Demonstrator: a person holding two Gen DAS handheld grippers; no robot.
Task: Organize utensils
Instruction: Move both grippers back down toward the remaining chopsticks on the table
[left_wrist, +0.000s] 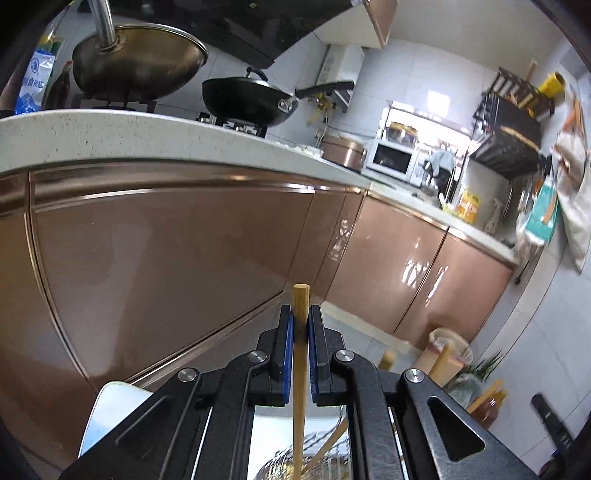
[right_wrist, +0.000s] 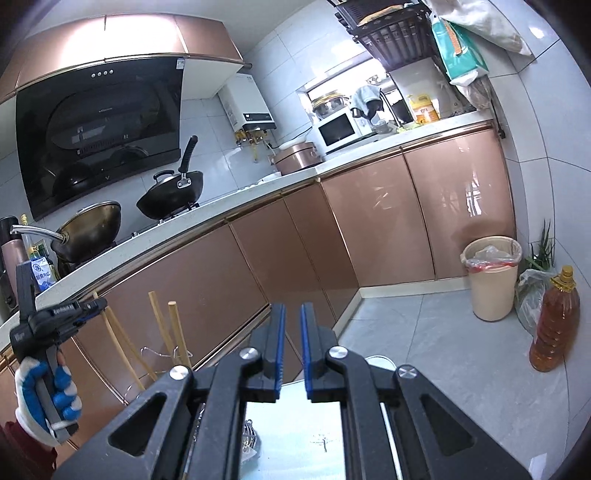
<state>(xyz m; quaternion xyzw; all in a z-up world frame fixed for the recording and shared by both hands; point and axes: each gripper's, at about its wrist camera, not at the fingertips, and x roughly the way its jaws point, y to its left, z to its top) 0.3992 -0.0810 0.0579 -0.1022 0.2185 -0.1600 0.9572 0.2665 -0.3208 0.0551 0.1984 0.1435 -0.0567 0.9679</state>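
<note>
My left gripper (left_wrist: 301, 314) is shut on a wooden utensil handle (left_wrist: 300, 354) that stands upright between its blue pads, its end poking just above the fingertips. The handle runs down to a wire strainer head (left_wrist: 295, 467), seen between the gripper's arms. My right gripper (right_wrist: 291, 314) is open and empty, with a narrow gap between its blue pads. In the right wrist view the left gripper (right_wrist: 94, 305) shows at the far left, held by a gloved hand (right_wrist: 48, 398). Several wooden handles (right_wrist: 177, 332) stand upright beside it. A wire utensil (right_wrist: 249, 435) lies below.
Copper-coloured cabinet doors (right_wrist: 295, 251) and a white countertop (left_wrist: 147, 129) lie ahead, with two woks (right_wrist: 173, 192) on the stove. A lined bin (right_wrist: 493, 277) and an oil bottle (right_wrist: 554, 325) stand on the grey floor at the right. A pale tabletop (right_wrist: 295, 443) lies below the grippers.
</note>
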